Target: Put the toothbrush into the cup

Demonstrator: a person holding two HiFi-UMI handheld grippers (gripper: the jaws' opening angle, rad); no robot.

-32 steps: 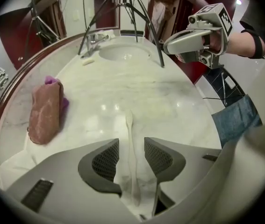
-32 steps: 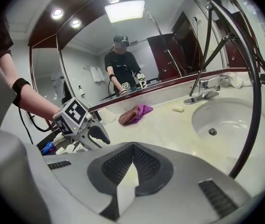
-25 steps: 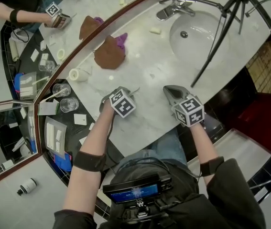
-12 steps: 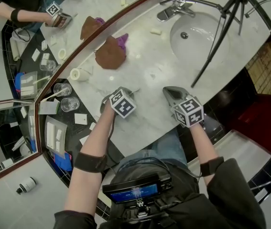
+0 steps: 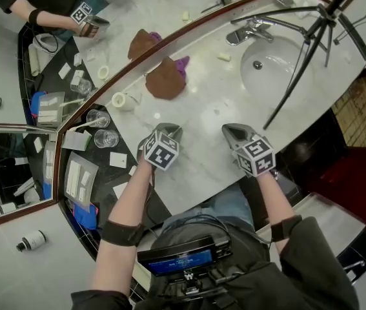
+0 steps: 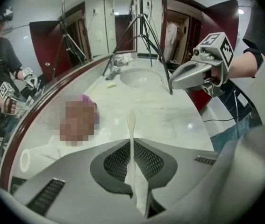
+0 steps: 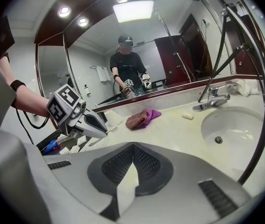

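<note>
A slim white toothbrush (image 6: 131, 125) stands out from between the jaws of my left gripper (image 6: 131, 146), head pointing away over the marble counter (image 6: 169, 120). The jaws have just been closing and are shut on its handle. In the head view the left gripper (image 5: 172, 130) hangs above the counter's front part. My right gripper (image 5: 229, 130) hovers beside it, shut with nothing in it (image 7: 132, 149). A white cup-like cylinder (image 5: 121, 101) lies on its side by the mirror. Two clear glasses (image 5: 108, 138) stand on the dark shelf at the left.
A brown and purple cloth (image 5: 166, 79) lies near the mirror. The sink (image 5: 279, 63) with its tap (image 5: 250, 30) is at the right, and a black tripod leg (image 5: 292, 76) crosses it. A small soap bar (image 5: 224, 57) sits between cloth and sink.
My left gripper has risen off the counter with the toothbrush in it. The right gripper has lifted slightly. The head view has shifted a little.
</note>
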